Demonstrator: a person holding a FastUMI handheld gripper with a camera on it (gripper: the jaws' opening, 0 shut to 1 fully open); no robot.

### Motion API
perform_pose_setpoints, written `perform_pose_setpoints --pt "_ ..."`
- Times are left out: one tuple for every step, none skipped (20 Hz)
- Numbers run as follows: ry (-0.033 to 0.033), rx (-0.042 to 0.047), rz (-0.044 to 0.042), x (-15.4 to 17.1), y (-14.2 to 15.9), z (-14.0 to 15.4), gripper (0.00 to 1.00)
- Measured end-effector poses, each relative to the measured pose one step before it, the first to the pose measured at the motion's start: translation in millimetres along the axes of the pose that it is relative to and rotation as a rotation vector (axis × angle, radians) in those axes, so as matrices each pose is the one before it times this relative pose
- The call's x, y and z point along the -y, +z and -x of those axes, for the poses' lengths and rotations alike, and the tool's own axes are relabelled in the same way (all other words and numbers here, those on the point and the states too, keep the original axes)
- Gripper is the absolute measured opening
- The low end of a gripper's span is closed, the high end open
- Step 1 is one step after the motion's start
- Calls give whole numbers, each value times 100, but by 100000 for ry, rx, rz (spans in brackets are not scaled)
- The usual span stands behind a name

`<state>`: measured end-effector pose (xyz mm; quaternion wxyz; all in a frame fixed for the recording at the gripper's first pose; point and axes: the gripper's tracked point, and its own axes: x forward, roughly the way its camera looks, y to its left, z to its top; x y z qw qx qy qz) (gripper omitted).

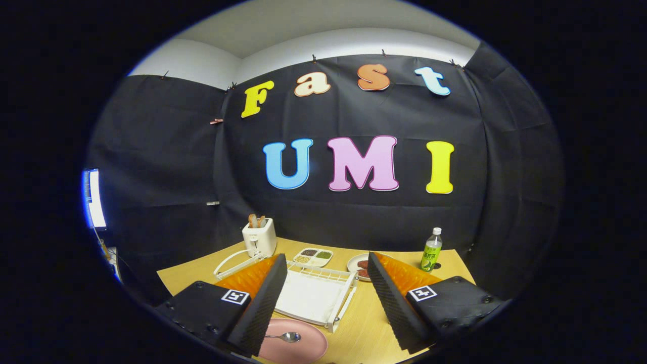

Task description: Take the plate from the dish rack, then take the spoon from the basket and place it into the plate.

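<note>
Spoon (289, 336) lies on the pink plate (303, 349); gripper (323, 298) spread wide, empty. Dropping low could clip the dish rack (316, 296).

Spoon lying in the pink plate, claw raised and spread above the tabletop

The claw (323, 298) hangs wide open, gripping nothing. The spoon (286, 336) rests on the plate (303, 349) beside the left finger, just in front of the white dish rack (316, 296). Beyond the rack on the tabletop (364, 328) stand a toaster (259, 236), a divided tray (313, 257), a small dish (358, 264) and a green bottle (431, 250).
</note>
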<state>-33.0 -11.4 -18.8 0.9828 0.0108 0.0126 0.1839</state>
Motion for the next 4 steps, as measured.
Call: perform_pose_setpoints --pt "-2677 -66 178 41 3 190 98" --pt "-2728 13 141 76 98 47 98" --pt "-2199 528 440 -78 61 2 98" --pt "-2063 455 1094 -66 196 81 98"
